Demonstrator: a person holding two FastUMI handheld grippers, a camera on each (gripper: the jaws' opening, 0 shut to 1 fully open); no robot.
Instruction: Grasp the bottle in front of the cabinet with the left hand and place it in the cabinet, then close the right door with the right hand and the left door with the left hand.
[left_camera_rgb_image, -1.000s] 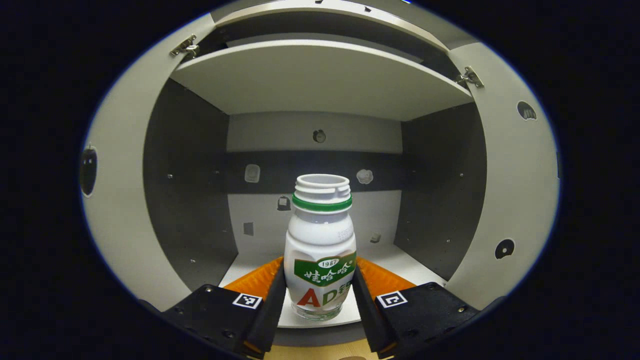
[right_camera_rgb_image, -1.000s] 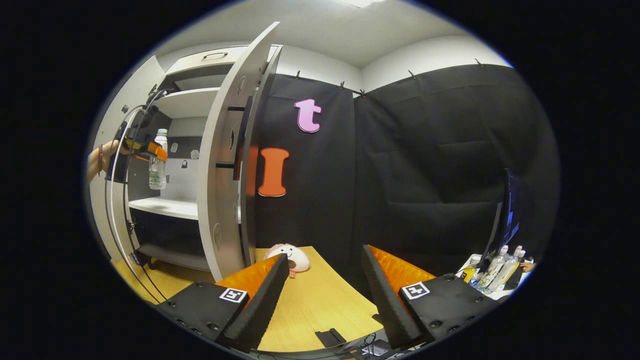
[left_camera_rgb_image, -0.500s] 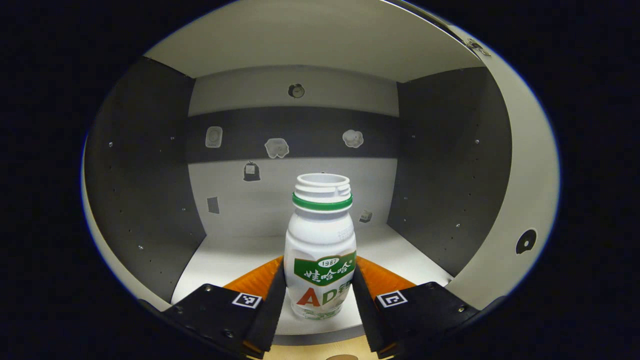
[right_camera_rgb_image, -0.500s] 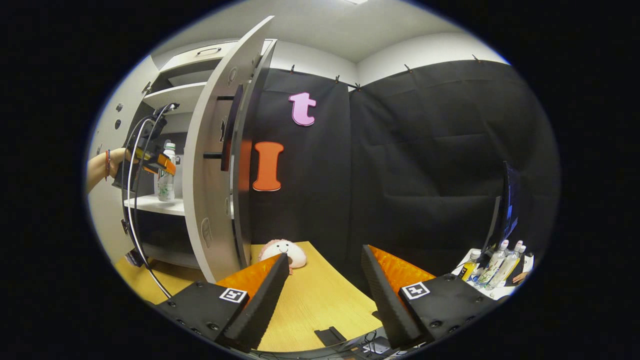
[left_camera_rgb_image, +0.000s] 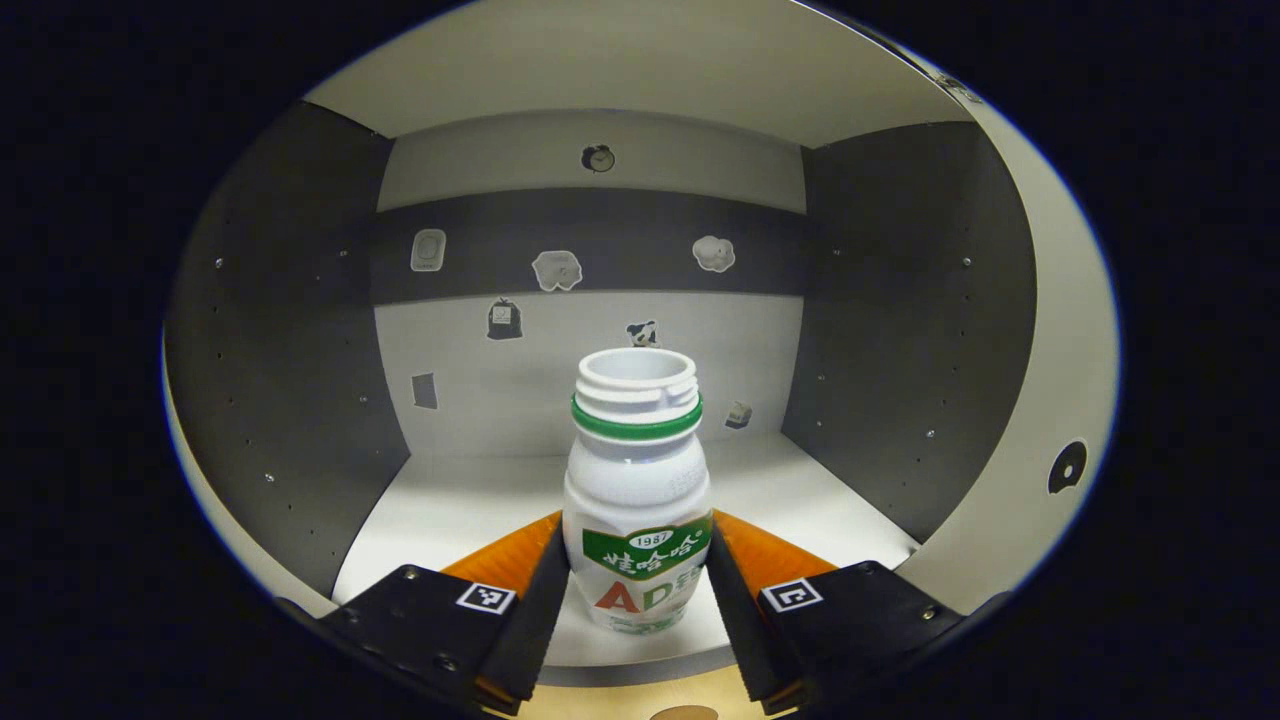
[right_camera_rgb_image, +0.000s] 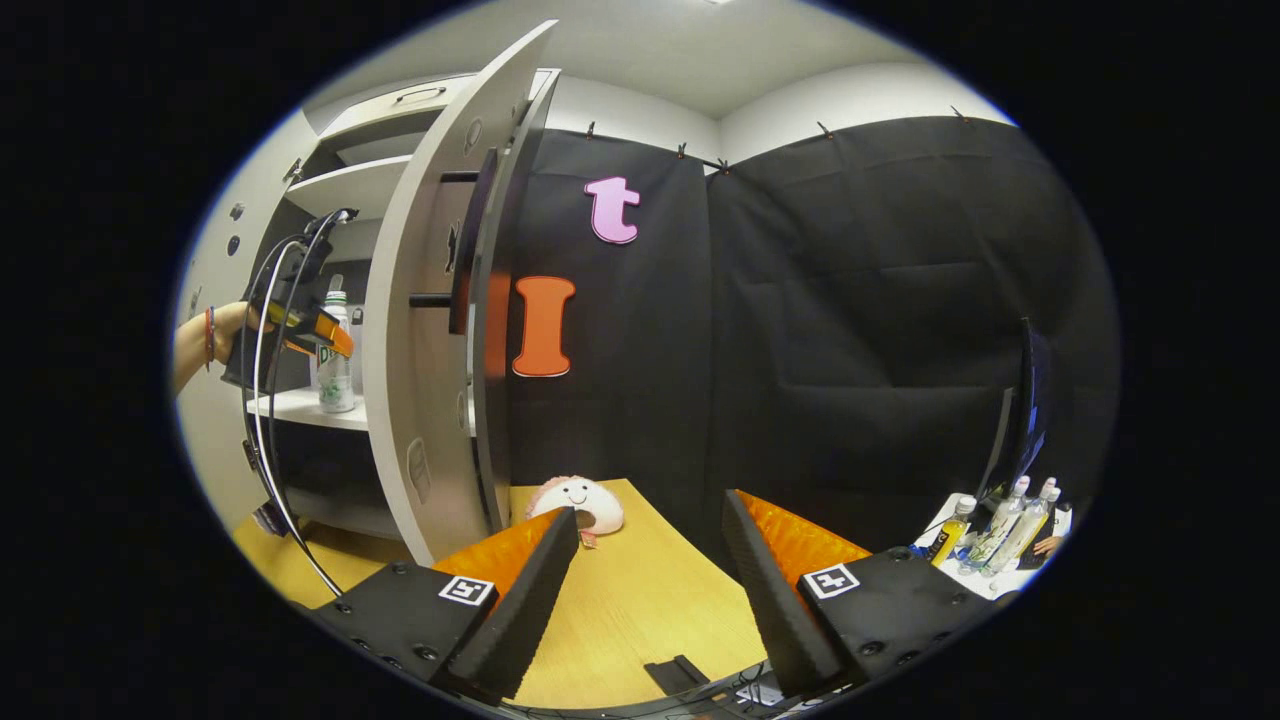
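Observation:
A white bottle (left_camera_rgb_image: 637, 480) with a green neck ring and no cap stands upright between my left gripper's (left_camera_rgb_image: 637, 600) fingers, which press on its lower sides. Its base is at the front of the cabinet's pale middle shelf (left_camera_rgb_image: 440, 510). The right door (left_camera_rgb_image: 1065, 370) stands open beside it. In the right gripper view the bottle (right_camera_rgb_image: 335, 352) rests on that shelf (right_camera_rgb_image: 290, 405), with the left gripper (right_camera_rgb_image: 305, 330) and a hand around it. The right door (right_camera_rgb_image: 425, 300) is open, seen nearly edge on. My right gripper (right_camera_rgb_image: 650, 570) is open over the wooden table (right_camera_rgb_image: 640, 600).
Stickers dot the cabinet's back wall (left_camera_rgb_image: 590, 340). A pink plush toy (right_camera_rgb_image: 580, 497) lies on the table by the right door's foot. Several bottles (right_camera_rgb_image: 995, 530) and a monitor (right_camera_rgb_image: 1030, 400) stand at the far right. A cable (right_camera_rgb_image: 262, 420) hangs from the left gripper.
My left gripper has carried the bottle further into the cabinet and down to the middle shelf. The right gripper has barely shifted.

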